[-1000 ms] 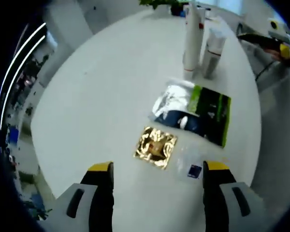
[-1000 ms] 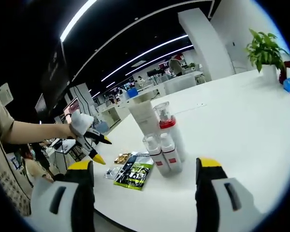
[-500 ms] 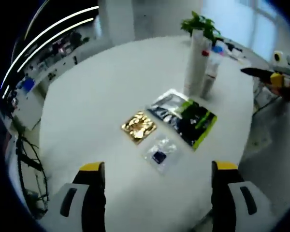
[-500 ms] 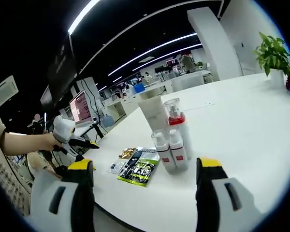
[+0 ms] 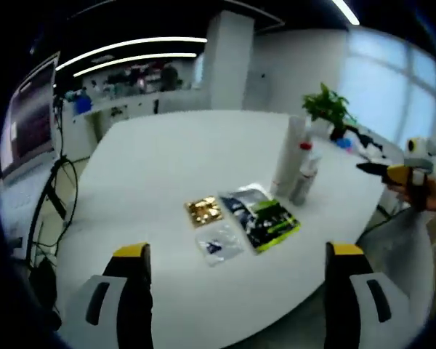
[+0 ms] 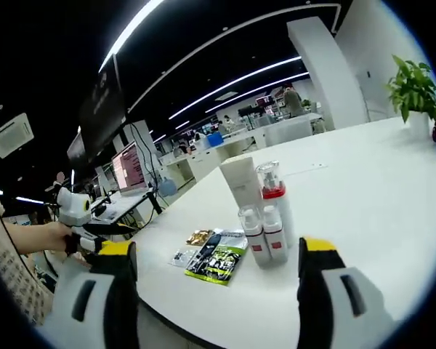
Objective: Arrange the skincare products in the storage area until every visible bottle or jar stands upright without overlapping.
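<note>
We hold both tongs, left (image 5: 236, 256) and right (image 6: 216, 251), open and empty; sachets (image 6: 218, 260) lie beside the upright bottles (image 6: 265, 233) on the tabletop (image 6: 363, 196).

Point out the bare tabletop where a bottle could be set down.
Bare: the table between the bottle cluster and the potted plant, and the wide stretch left of the gold sachet in the left gripper view. Crowded: sachets lying right beside the bottles.

Bright ceiling light strips (image 6: 225, 80) at twelve o'clock and windows (image 5: 392, 80) at two o'clock illuminate the glossy white table (image 5: 167, 160); left gripper view soft, fisheye-bowed edges.
</note>
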